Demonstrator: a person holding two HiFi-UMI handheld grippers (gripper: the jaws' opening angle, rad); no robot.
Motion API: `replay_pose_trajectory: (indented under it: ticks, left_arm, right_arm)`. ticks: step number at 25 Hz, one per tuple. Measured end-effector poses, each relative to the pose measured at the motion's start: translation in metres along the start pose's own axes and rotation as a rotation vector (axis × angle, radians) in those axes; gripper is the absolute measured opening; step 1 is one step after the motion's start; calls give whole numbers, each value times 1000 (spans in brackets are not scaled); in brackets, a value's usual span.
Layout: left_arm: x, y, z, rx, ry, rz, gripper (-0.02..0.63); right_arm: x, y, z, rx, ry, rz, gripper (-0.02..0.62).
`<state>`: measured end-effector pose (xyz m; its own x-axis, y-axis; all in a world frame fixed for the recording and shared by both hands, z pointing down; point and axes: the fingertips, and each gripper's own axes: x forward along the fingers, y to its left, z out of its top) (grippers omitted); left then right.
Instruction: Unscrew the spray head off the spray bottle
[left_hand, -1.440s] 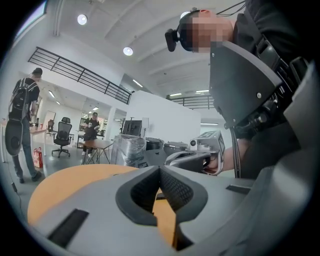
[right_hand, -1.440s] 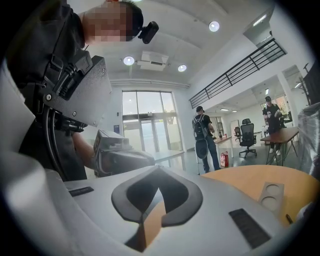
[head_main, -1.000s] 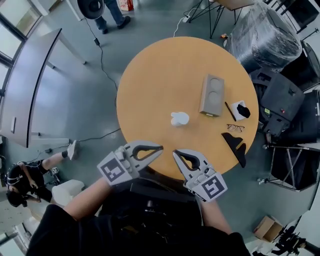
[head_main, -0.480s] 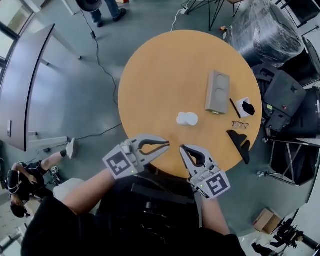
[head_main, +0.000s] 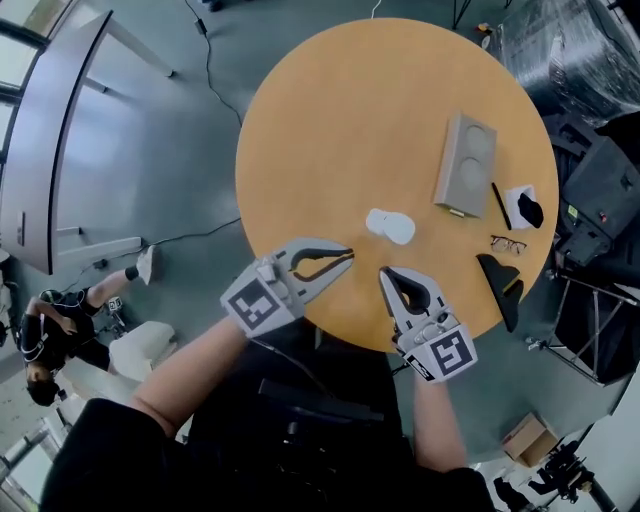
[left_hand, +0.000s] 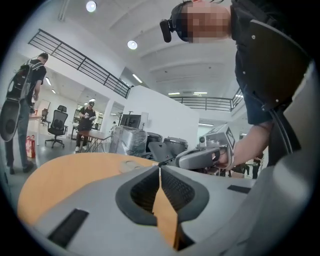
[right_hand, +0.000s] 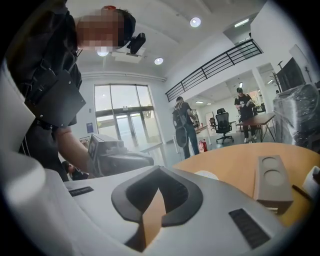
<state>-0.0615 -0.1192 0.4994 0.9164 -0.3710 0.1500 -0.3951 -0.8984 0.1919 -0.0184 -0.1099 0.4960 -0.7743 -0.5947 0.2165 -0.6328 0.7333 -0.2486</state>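
A round wooden table (head_main: 340, 130) is seen from above. The white spray bottle (head_main: 390, 226) lies on its side, between the table's middle and its near edge, with the spray head on. Nothing touches it.

The person holds both grippers over the near edge, tips pointing toward the bottle. The left gripper (head_main: 350, 258) sits to the bottle's near left, close to it but apart. Its jaws have just eased open by a hair, but the tips look closed on each other, with nothing between them. The right gripper (head_main: 385, 272) sits just on the near side of the bottle, also apart from it, its jaws pressed fully together and empty.

Toward the table's right edge stands a grey block (head_main: 466, 165) with two round recesses. Beside it lies a black pen (head_main: 500, 205), then a small white and black object (head_main: 522, 208). A pair of glasses (head_main: 508, 243) and a black wedge (head_main: 502, 290) lie at the right edge, closer to the person.
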Motion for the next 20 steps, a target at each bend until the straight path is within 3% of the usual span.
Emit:
replay_pose_trajectory:
  ticks: [6,16,19,20]
  left_arm:
    - [34,29,-76,-40,39,91,38]
    - [92,58,-199,24,121,102,101]
    - [104,60,-220,11,103,96,118]
    - [107,61,-225,4,96,99,149]
  right_arm:
    - [9,-52,-66,39,4,-5,0]
    - [17,-104,-157,71,1,-18,6]
    - [18,-111,-175,93,-5,-10,17]
    - [18,-113,-180,101,-7,-4,18]
